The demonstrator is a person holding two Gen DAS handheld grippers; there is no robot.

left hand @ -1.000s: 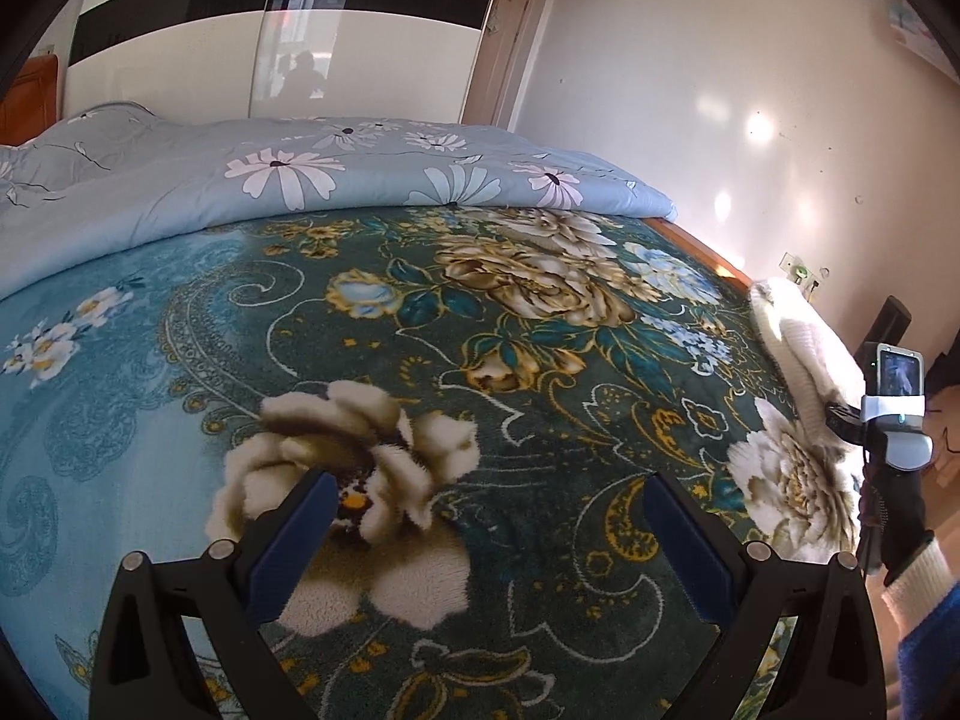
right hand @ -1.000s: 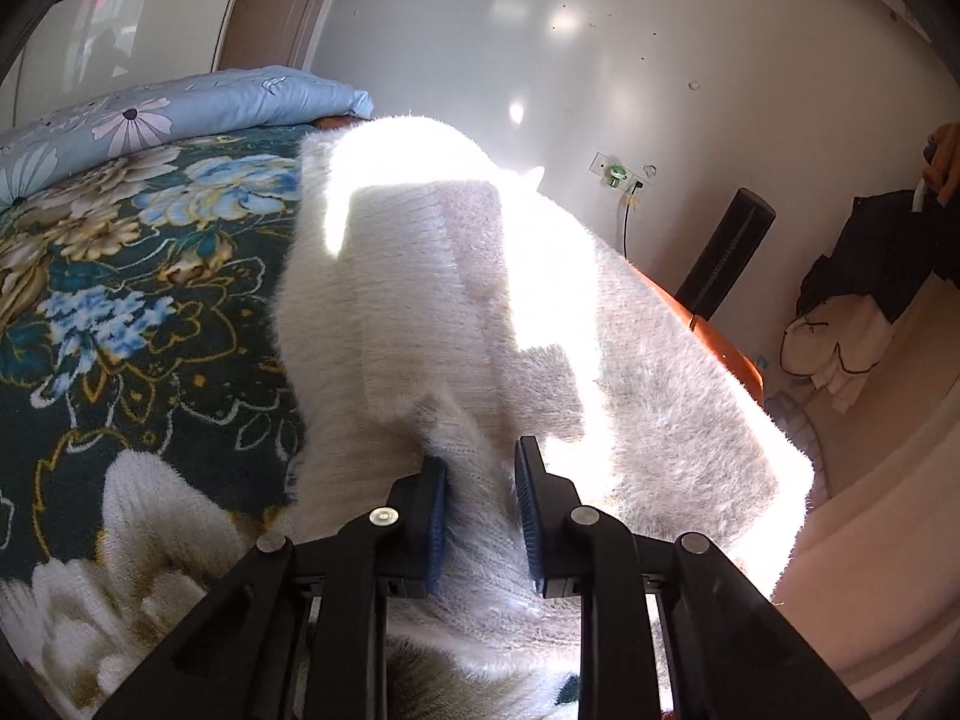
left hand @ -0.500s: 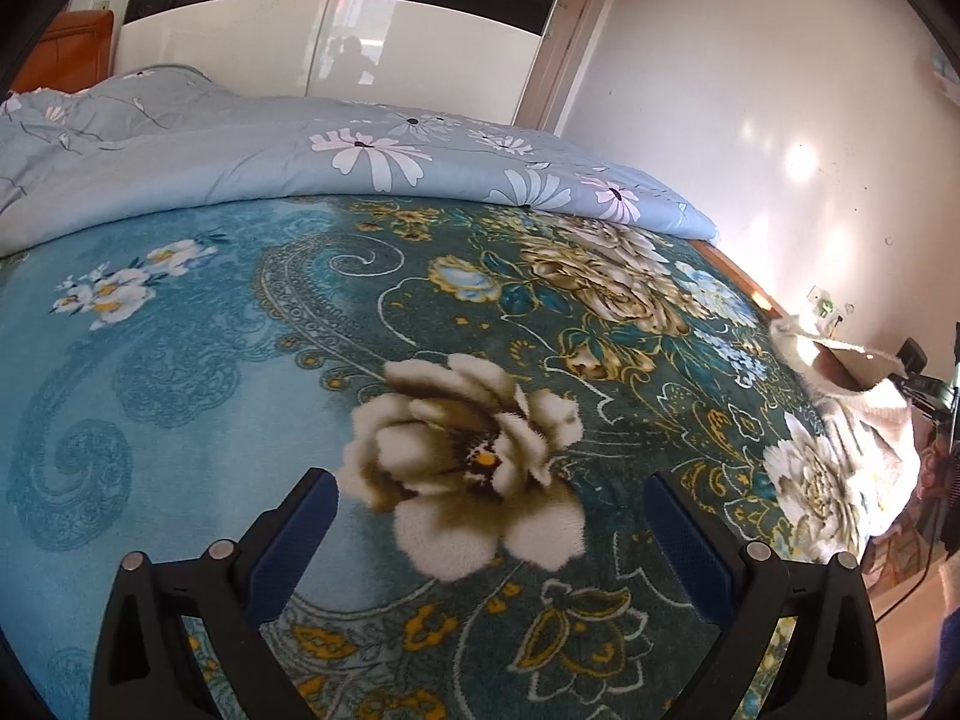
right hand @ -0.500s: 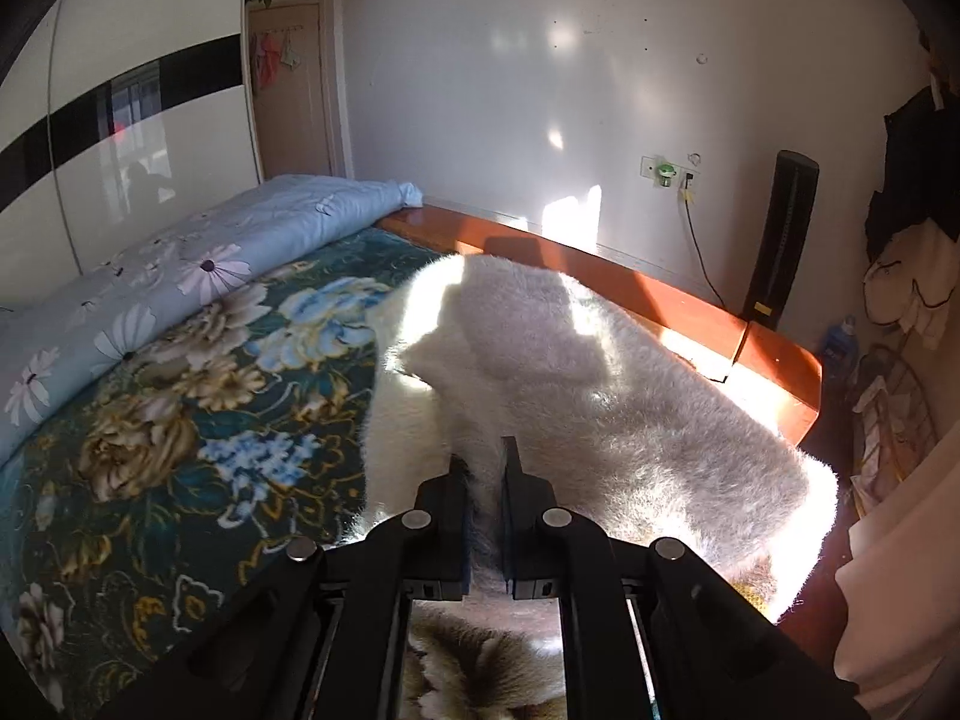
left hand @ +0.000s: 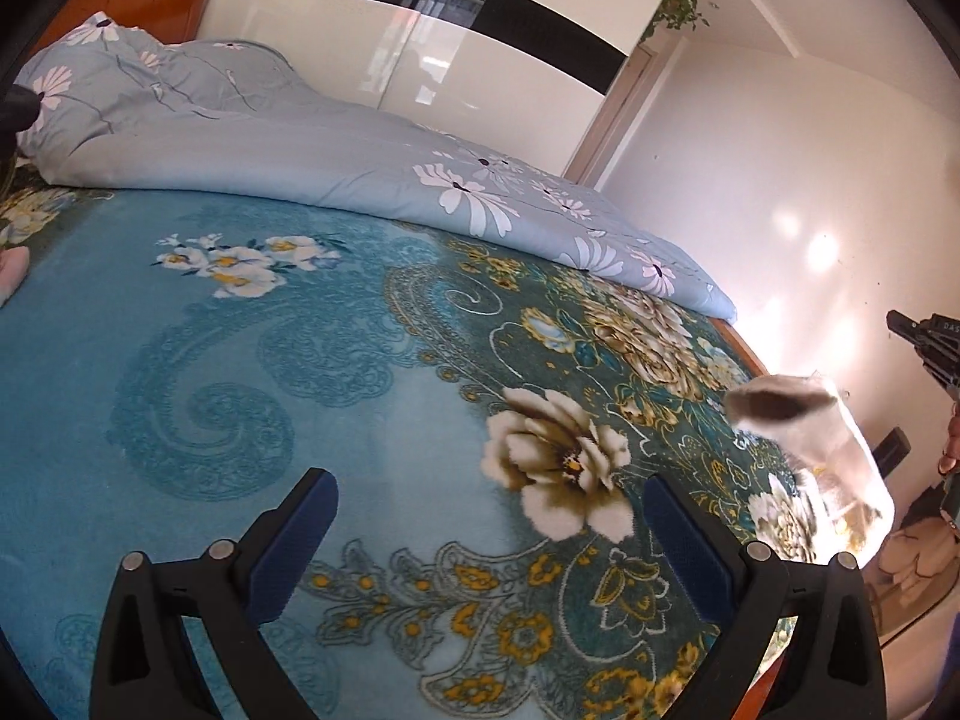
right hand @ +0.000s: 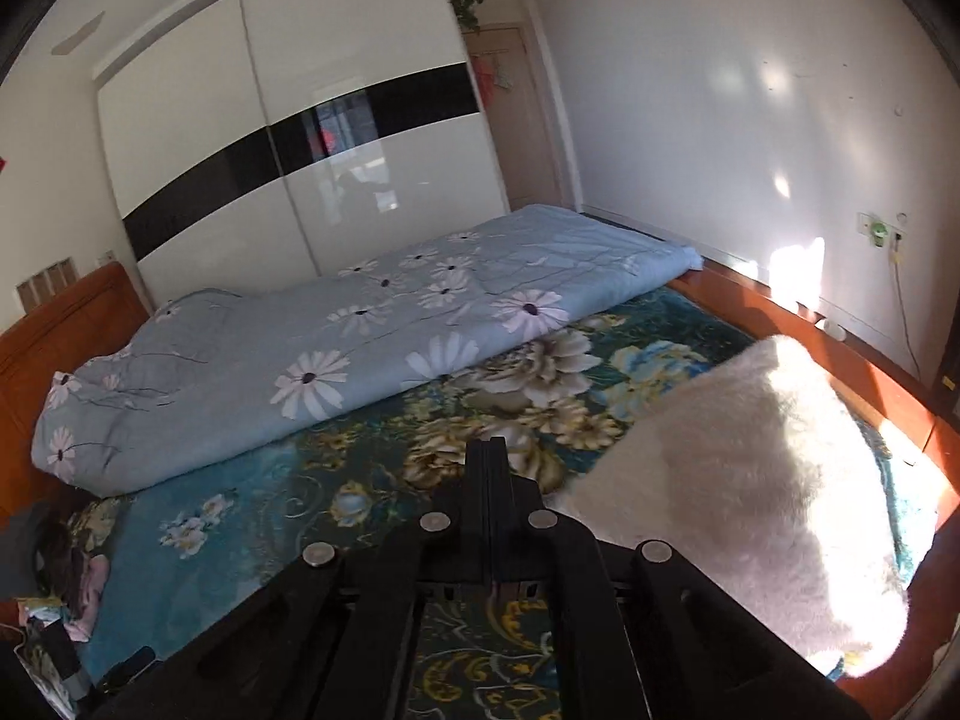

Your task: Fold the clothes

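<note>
A white fluffy garment (right hand: 750, 480) is at the right edge of the bed, its near side tented up off the floral blanket (right hand: 252, 540). In the left wrist view the garment (left hand: 822, 450) is blurred and raised near the bed's right edge. My right gripper (right hand: 489, 444) is high above the blanket, just left of the garment. Its jaws are pressed together and no cloth shows between the tips. Its black body (left hand: 927, 342) enters at the far right, apart from the garment's top. My left gripper (left hand: 485, 477) stands wide open over the blanket with nothing between its fingers.
A blue daisy-print duvet (left hand: 312, 156) lies rolled along the far side of the bed. A wardrobe (right hand: 300, 138) with a black band stands behind it. An orange wooden bed frame (right hand: 840, 348) borders the right side. A pile of clothes (right hand: 72, 582) lies at the left.
The right gripper rose and tilted up from the garment, its jaws closing fully together; the fur seen between them earlier no longer shows. The left gripper slid left across the blanket, still open.
</note>
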